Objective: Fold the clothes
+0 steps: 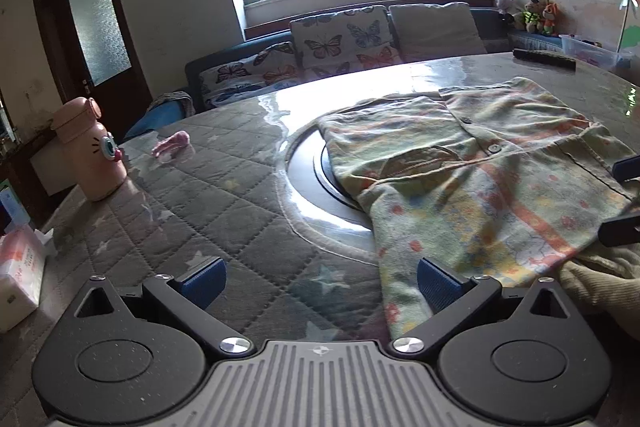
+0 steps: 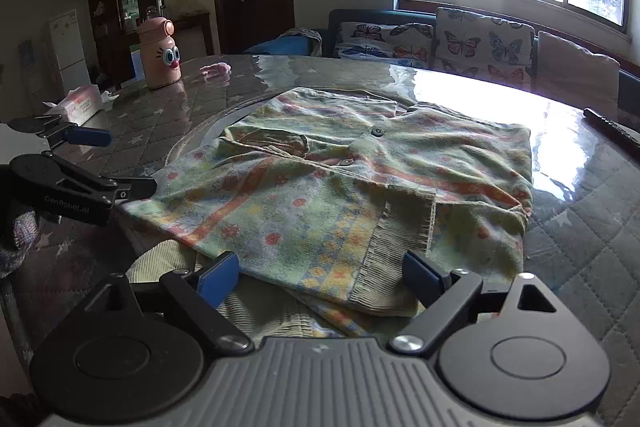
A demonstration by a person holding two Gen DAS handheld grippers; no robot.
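Observation:
A pale green shirt [image 1: 480,179] [image 2: 340,179] with orange stripes, small flowers and buttons lies partly folded on the round table [image 1: 224,187] [image 2: 600,227]. My right gripper [image 2: 320,277] is open, its blue pads spread wide over the shirt's near ribbed hem without pressing on it. In the left wrist view, my right gripper [image 1: 624,199] shows at the right edge, above the cloth. My left gripper [image 1: 320,281] is open over the quilted table cover, its right finger at the shirt's near left corner. In the right wrist view, my left gripper [image 2: 116,163] sits at the shirt's left edge.
A pink bottle [image 1: 90,151] [image 2: 160,53], a tissue pack [image 1: 20,275] [image 2: 82,105] and a small pink item [image 1: 172,143] stand at the table's left. A dark bar [image 1: 544,59] [image 2: 612,131] lies far right. Beige ribbed cloth [image 2: 160,259] lies under the shirt's near edge. A sofa [image 1: 340,39] stands behind.

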